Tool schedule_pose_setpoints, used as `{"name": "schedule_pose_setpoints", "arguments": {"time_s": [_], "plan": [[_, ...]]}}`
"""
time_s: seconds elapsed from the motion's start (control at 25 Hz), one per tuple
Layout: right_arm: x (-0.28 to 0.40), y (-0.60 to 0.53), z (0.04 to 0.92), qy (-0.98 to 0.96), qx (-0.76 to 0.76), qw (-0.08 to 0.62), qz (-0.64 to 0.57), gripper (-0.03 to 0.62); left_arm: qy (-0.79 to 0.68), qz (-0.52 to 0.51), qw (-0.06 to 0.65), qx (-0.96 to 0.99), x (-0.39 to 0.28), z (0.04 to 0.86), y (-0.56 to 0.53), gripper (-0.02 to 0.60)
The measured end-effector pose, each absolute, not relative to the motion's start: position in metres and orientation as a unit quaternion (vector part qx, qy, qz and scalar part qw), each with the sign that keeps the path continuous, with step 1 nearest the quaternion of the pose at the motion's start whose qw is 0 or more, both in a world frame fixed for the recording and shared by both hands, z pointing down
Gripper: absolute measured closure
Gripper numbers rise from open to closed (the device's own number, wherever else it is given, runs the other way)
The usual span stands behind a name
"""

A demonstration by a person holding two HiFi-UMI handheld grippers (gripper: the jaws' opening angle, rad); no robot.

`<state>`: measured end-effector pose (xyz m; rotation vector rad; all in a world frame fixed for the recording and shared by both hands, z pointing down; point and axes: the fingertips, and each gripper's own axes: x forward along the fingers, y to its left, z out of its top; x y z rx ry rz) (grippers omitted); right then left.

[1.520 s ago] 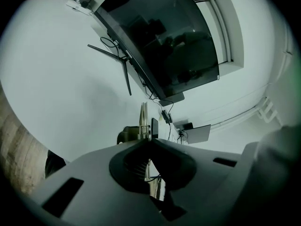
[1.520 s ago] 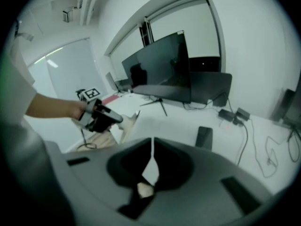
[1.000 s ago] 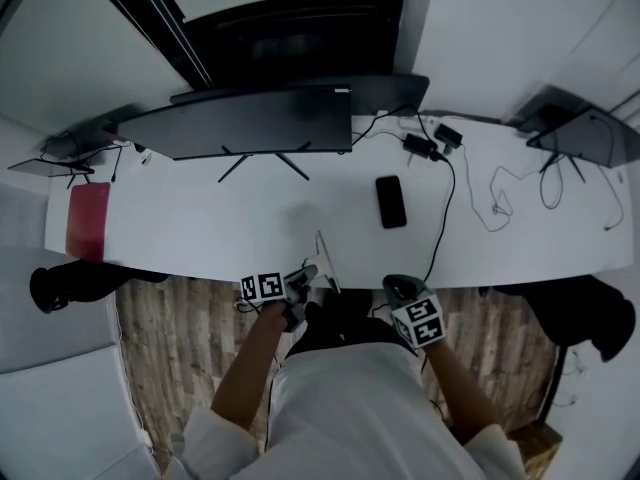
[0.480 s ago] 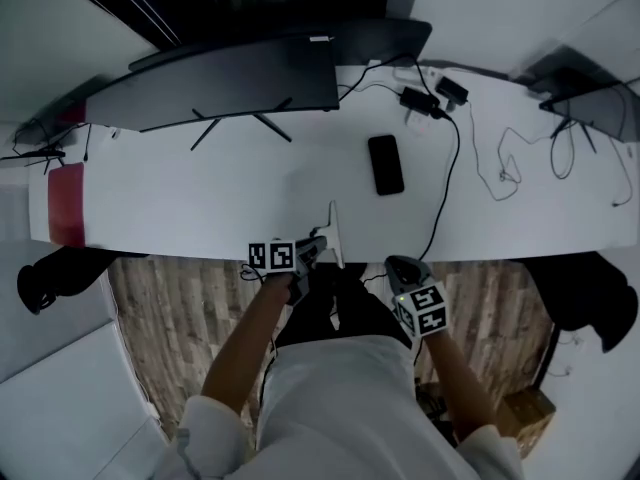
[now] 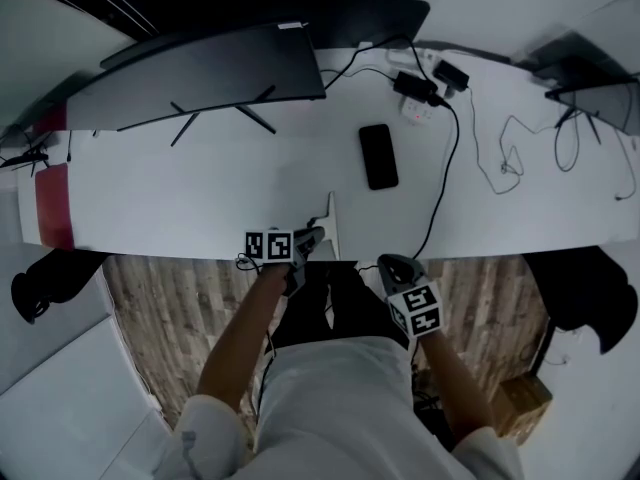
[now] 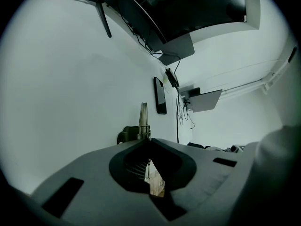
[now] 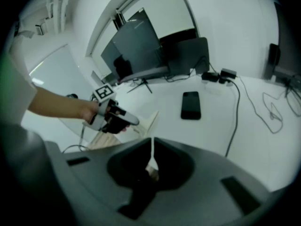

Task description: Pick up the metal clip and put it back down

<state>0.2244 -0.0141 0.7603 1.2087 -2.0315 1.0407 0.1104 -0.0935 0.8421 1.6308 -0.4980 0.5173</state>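
Note:
The metal clip (image 5: 329, 222) is a thin pale strip with a spring at its base. It stands on edge at the front rim of the white desk (image 5: 200, 198). My left gripper (image 5: 308, 238) is shut on its near end. In the left gripper view the clip (image 6: 144, 119) rises straight out beyond the closed jaws. The right gripper view shows the left gripper (image 7: 126, 120) with the clip (image 7: 150, 120) sticking out toward the desk. My right gripper (image 5: 392, 266) hangs just off the desk's front edge, shut with nothing in it.
A black phone (image 5: 378, 155) lies beyond the clip. A wide monitor (image 5: 200, 73) stands at the back left. A power adapter (image 5: 418, 88) and cables (image 5: 445, 183) run down the right side. A red patch (image 5: 52, 208) marks the left end. Wood floor (image 5: 170, 308) lies below.
My left gripper has carried the clip forward from below the desk's front edge onto the rim. The head view has tilted, so the desk sits higher in frame. The right gripper has barely moved.

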Motion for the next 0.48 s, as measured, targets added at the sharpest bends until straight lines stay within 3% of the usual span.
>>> {"name": "schedule_pose_setpoints", "arguments": {"time_s": [0.48], "plan": [[0.227,-0.009,0.769,-0.758,0.439,0.279,0.395,0.557,-0.205,0.256,0.624,0.71,0.115,0.862,-0.095,0.548]]}}
